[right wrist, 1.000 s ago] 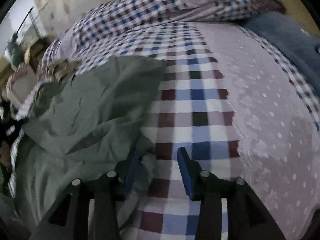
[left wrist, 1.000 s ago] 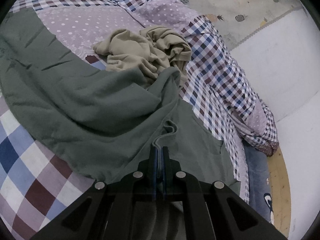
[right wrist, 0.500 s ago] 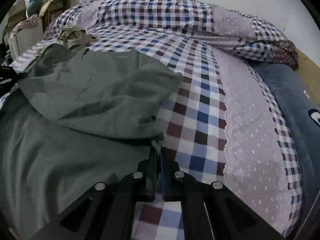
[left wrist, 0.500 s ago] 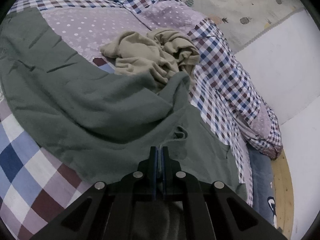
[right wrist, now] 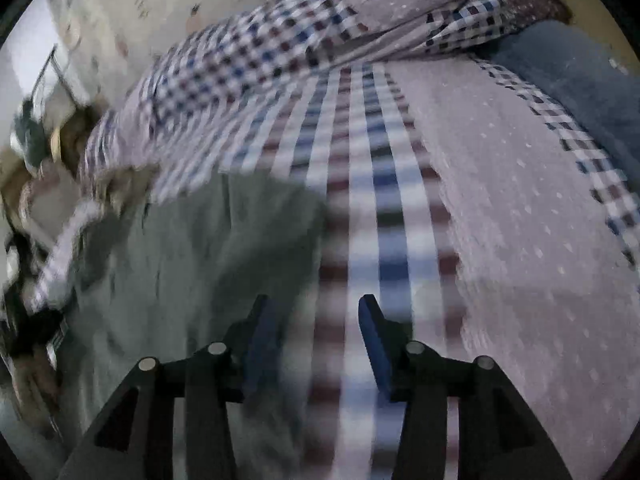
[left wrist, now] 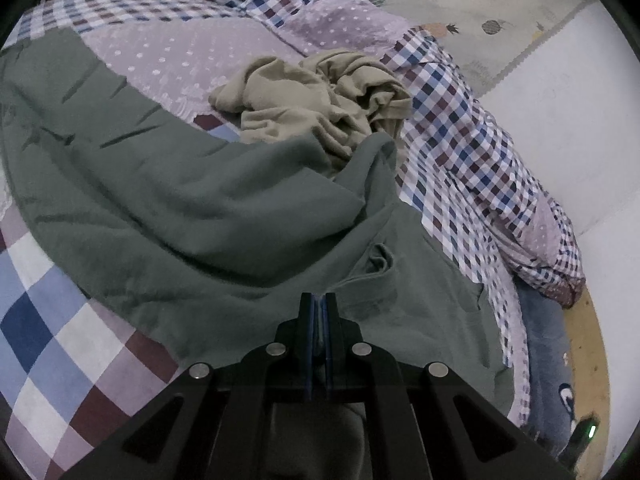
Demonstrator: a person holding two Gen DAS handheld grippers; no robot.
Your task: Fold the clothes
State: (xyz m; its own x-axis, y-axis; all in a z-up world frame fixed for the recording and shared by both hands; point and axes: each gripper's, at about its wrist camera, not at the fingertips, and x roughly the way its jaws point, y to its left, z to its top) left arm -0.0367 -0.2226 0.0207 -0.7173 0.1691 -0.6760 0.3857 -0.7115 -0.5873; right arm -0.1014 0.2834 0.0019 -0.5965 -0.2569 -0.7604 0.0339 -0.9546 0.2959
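— Between the left fingers (left wrist: 319, 304), what do you see?

— They are clenched on an edge of the green garment (left wrist: 192, 200), as they were half a second ago. A fold of it runs from their tips up toward the far right, and the rest spreads left across the bed (left wrist: 48, 344).

— And the right fingers (right wrist: 316, 320)?

— That is the change. Half a second ago they were pinched together at the garment's near edge; now they stand apart with nothing between them, over the checked cover, the garment's edge (right wrist: 208, 248) just to their left. That view is smeared with motion, so the hand is moving.

— What does it mean for the folding?

— I judge the right side has let its corner go, so that part of a fold is laid down, while the left side holds its edge. The garment lies doubled over itself on the bed but rumpled, not a neat packet.

— Anything else out there?

— A beige garment (left wrist: 316, 104) sits crumpled on the bed's far side, touching the green one's far edge. Further off are the bunched quilt (left wrist: 480, 152) and the wall.
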